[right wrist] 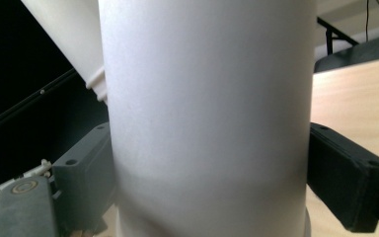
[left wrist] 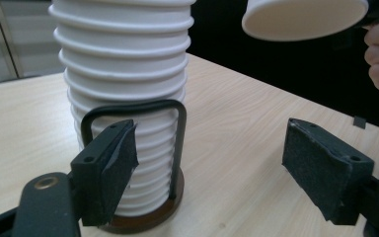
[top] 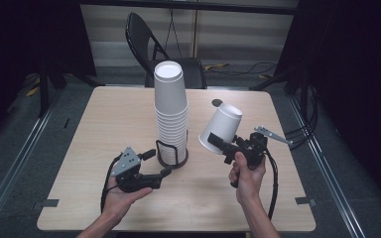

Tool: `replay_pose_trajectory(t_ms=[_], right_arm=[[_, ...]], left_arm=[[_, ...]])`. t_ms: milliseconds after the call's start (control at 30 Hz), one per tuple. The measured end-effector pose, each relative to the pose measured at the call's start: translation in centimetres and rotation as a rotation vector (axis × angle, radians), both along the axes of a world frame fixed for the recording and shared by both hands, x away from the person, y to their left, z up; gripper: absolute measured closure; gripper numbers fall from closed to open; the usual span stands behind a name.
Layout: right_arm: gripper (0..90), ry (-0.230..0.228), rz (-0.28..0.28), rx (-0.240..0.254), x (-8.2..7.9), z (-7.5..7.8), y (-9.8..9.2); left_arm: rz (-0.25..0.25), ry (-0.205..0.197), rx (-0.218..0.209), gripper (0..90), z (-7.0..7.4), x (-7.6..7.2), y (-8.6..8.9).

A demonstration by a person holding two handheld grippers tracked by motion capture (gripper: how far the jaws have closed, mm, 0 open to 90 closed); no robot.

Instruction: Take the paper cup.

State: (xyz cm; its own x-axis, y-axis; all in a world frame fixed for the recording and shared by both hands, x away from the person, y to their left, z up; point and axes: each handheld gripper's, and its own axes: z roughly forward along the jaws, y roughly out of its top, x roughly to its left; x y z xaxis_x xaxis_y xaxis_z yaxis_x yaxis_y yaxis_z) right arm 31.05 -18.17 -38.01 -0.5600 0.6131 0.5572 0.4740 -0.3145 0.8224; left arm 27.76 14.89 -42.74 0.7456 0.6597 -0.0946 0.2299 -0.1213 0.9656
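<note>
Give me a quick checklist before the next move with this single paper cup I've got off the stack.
1. Grip on the single paper cup: right gripper has both pads pressed on its wall in the right gripper view. Ok.
2. Cup clear of the stack of paper cups: apart, off to its right, held tilted above the table. Ok.
3. Stack seated in its black wire holder: upright on the round base. Ok.
4. Left gripper: jaws open, nothing between them, beside the holder. Ok.
5. Whether one cup or two nested came away: cannot tell.
</note>
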Motion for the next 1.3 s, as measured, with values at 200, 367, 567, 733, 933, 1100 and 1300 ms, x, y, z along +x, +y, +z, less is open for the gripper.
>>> replay_pose_trajectory(t_ms=[200,367,567,733,933,1100,1300], right_arm=[[13.1,0.041,0.012,0.001,-0.9,-2.0,0.4],[13.1,0.066,0.026,0.001,-1.3,-3.0,0.7],[13.1,0.114,0.042,0.055,-1.5,-3.9,0.9],[13.1,0.162,0.048,0.093,-1.6,-4.7,1.0],[13.0,0.216,0.064,0.154,-1.7,-5.4,1.3],[13.0,0.262,0.070,0.189,-1.9,-5.8,1.7],[12.9,0.307,0.073,0.223,-2.1,-6.3,2.3]], left_arm=[[-0.028,0.028,-0.030,19.6,0.0,0.2,-0.8],[-0.048,0.012,-0.020,19.8,0.1,0.2,-1.4],[-0.057,-0.007,-0.025,24.1,-0.1,0.1,-2.0],[-0.063,0.019,-0.064,27.8,-0.8,0.1,-2.3],[-0.052,0.030,-0.061,31.5,-1.5,0.2,-2.3],[-0.060,0.016,-0.057,38.6,-1.6,0.2,-2.4],[-0.081,0.012,-0.067,45.9,-1.9,0.1,-2.6]])
